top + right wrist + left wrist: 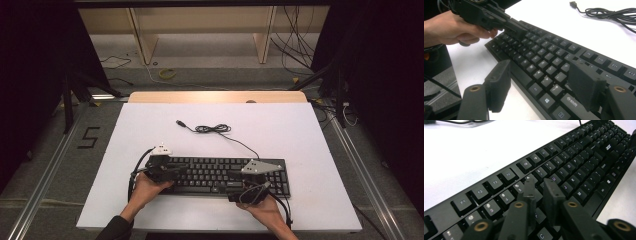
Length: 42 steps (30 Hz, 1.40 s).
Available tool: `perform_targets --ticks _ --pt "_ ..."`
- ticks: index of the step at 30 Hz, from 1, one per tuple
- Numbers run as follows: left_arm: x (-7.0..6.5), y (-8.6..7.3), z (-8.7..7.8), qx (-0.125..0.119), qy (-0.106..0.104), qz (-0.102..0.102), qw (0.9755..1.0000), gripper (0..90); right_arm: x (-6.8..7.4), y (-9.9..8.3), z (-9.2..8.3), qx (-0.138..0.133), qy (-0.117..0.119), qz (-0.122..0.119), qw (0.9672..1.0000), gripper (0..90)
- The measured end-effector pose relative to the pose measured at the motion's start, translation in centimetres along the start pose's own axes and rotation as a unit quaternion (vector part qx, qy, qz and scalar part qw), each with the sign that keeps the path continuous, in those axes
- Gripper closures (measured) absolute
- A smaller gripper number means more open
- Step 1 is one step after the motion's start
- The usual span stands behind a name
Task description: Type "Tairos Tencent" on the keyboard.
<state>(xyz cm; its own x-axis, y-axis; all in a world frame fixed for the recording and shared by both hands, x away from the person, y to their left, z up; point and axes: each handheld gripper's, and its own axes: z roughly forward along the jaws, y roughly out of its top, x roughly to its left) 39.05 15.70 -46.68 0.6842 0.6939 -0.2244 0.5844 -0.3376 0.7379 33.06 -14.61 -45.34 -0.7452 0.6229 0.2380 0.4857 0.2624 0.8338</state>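
White bench top (150,125) under me, wooden strip along its far edge, dim room with loose wiring on the floor behind.

Black full-size plastic keyboard (220,175) sits at 6 o'clock on the bench, long side parallel to the near edge, close to me. Its thin black USB cable (215,129) runs off toward 12 o'clock, loosely bundled, plug lying free on the bench and not connected to anything.

My left hand-held gripper (170,172) is over the keyboard's 9 o'clock end. Jaws are nearly together with only a thin gap and nothing between them. In the left gripper view the tips (541,188) sit low over the letter rows, so I read the narrowed jaws as a single poking tip for pressing one key. I can't tell whether they touch a keycap yet.

My right hand-held gripper (539,85) has its jaws wide apart, straddling the keyboard's near edge by the bottom row: one pad outside the front edge over bare bench, the other above the keys around the shift key. No pad is pressing on anything. My guess is it's placed to pinch the front edge and stop the board sliding while the left one pokes.

Keyboard looks like this: matte black, white legends, function row split into groups, numpad at the 3 o'clock end, small logo above it, low flat profile. Looks intact and lying flat.
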Motion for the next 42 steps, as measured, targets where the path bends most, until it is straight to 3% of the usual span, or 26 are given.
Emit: perform_targets --ticks 4,30,42 --pt "0.0 0.1 0.4 0.004 0.002 0.003 1.0 88.6 0.1 -0.1 -0.1 0.002 -0.001 0.0 1.0 35.8" --pt "-0.2 0.2 1.9 0.037 0.006 0.005 0.9993 89.1 0.1 -0.7 -1.1 -0.008 -0.001 -0.006 0.9999 34.1" --pt "-0.3 0.2 2.0 0.036 0.002 0.007 0.9993 89.2 0.0 -0.9 -1.4 -0.008 -0.004 -0.003 1.0 34.1"
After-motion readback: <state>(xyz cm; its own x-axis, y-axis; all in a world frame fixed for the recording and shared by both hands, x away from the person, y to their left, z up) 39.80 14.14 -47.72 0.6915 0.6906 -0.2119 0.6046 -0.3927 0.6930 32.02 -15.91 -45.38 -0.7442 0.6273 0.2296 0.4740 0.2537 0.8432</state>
